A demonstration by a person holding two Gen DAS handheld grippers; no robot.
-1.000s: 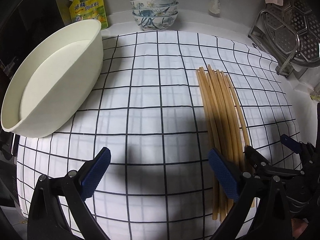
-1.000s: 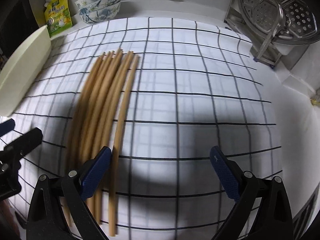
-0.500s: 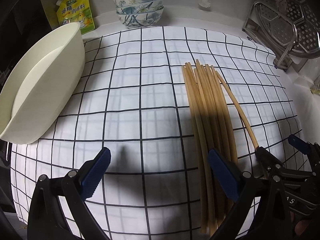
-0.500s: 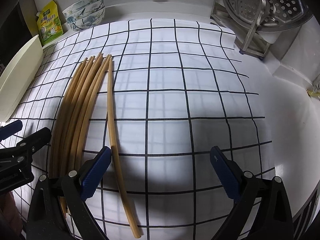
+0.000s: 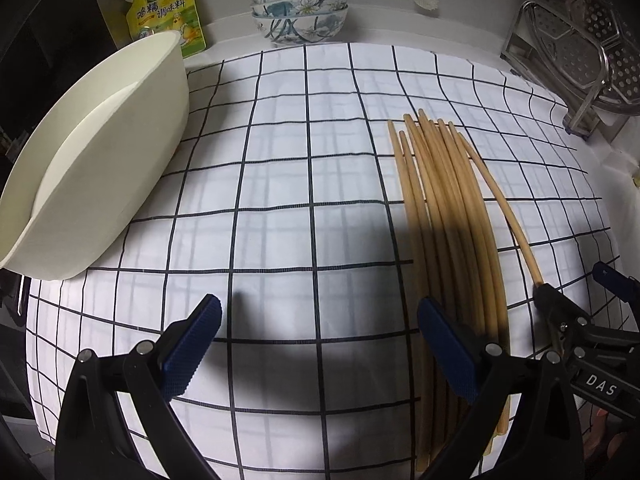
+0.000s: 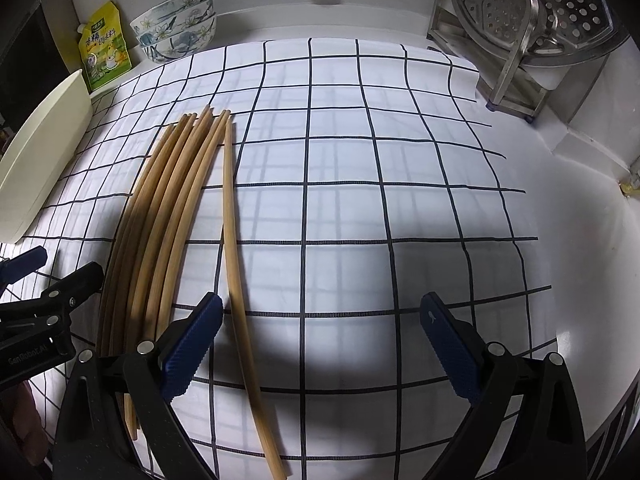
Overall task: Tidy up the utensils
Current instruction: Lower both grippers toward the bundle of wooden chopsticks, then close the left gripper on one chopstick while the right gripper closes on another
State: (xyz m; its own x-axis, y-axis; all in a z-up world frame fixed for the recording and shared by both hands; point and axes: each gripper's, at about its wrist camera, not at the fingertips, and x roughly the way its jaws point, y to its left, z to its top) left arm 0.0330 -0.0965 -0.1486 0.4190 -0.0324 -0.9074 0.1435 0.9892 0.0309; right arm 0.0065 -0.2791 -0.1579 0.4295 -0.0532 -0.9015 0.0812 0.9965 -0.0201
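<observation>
both grippers gaping empty, right gripper (image 6: 318,344) should straddle stray chopstick (image 6: 236,264) lower left of frame, nudge it into bundle (image 6: 160,232)

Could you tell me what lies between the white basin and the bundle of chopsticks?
Only bare checked cloth lies between the white basin and the chopsticks, seen best in the left wrist view.

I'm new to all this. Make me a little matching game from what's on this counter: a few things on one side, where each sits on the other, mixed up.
Things:
1. stacked bowls
2. yellow pouch
3. lone chopstick
4. metal rack

Places:
A. right rear corner
B. on the checked cloth, apart from the bundle
C. behind the cream basin
D. against the back wall, beside the pouch

Pairs: 1-D, 2-C, 3-B, 4-A
</observation>
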